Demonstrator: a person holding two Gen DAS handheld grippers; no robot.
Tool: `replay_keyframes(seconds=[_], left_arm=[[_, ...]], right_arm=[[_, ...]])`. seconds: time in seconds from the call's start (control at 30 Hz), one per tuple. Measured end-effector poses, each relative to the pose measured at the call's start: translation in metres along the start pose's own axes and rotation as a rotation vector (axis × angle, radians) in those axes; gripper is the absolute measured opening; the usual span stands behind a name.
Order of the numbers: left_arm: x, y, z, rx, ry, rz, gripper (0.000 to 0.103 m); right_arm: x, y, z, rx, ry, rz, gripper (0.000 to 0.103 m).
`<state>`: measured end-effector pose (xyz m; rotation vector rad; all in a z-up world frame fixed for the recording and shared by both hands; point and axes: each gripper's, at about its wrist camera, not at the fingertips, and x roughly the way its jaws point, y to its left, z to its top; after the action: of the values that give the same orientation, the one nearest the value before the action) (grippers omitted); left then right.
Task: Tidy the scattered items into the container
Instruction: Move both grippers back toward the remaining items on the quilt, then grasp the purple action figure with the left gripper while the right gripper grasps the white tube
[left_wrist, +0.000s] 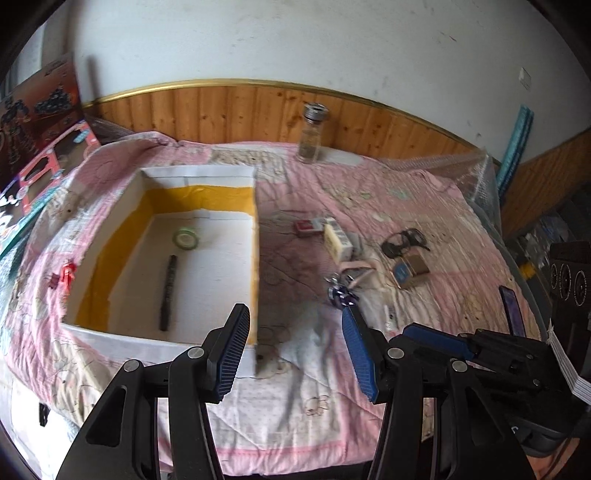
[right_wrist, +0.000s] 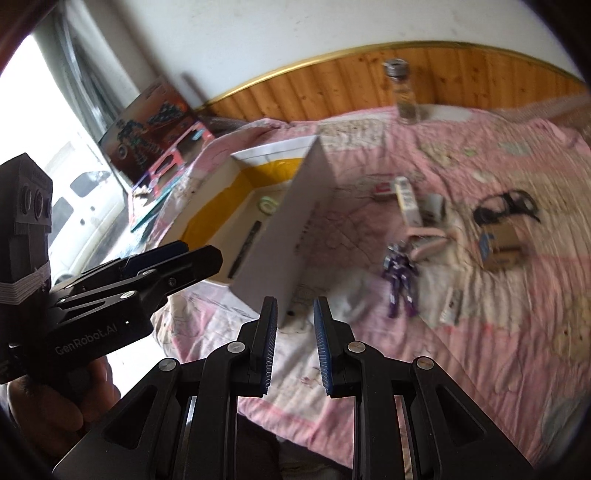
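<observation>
Pink quilt, white box lined in yellow

The quilt (left_wrist: 424, 206) is pink and white with faint cartoon prints. The box (left_wrist: 199, 171) has white walls and yellow inner lining, holding a green tape roll (left_wrist: 185, 239) and black pen (left_wrist: 168, 291). A purple toy figure (right_wrist: 400, 275) and black glasses (left_wrist: 404, 240) lie outside; the hand-held gripper (left_wrist: 295, 354) is black with blue pads.
</observation>
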<state>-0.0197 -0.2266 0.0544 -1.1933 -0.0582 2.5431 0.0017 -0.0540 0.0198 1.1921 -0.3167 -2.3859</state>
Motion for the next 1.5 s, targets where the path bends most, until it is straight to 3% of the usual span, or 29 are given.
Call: replay_keyframes(seconds=[0.27, 0.5, 1.1, 1.27, 1.33, 1.4, 1.43, 1.5], left_arm=[[0.054, -0.050, -0.003, 0.091, 0.104, -0.064, 0.054], [0.113, -0.067, -0.004, 0.078, 0.205, -0.092, 0.054], [0.238, -0.047, 0.000, -0.066, 0.359, -0.085, 0.057], [0.248, -0.060, -0.005, 0.006, 0.288, -0.076, 0.072], [0.249, -0.066, -0.008, 0.044, 0.266, -0.053, 0.072], [0.248, -0.068, -0.010, 0.075, 0.241, -0.021, 0.064], [0.248, -0.065, -0.009, 0.068, 0.228, -0.012, 0.050], [0.247, -0.056, -0.005, 0.038, 0.225, -0.047, 0.049]], right_arm=[[0.002, -0.071, -0.017, 0.164, 0.004, -0.077, 0.027], [0.022, -0.112, -0.022, 0.245, 0.037, -0.114, 0.034], [0.105, -0.157, -0.003, 0.183, 0.132, -0.215, 0.036], [0.117, -0.162, -0.010, 0.139, 0.120, -0.199, 0.035], [0.120, -0.162, -0.010, 0.117, 0.129, -0.222, 0.023], [0.120, -0.167, -0.011, 0.123, 0.131, -0.218, 0.017], [0.119, -0.169, -0.011, 0.137, 0.128, -0.203, 0.017], [0.119, -0.169, -0.011, 0.133, 0.126, -0.205, 0.017]])
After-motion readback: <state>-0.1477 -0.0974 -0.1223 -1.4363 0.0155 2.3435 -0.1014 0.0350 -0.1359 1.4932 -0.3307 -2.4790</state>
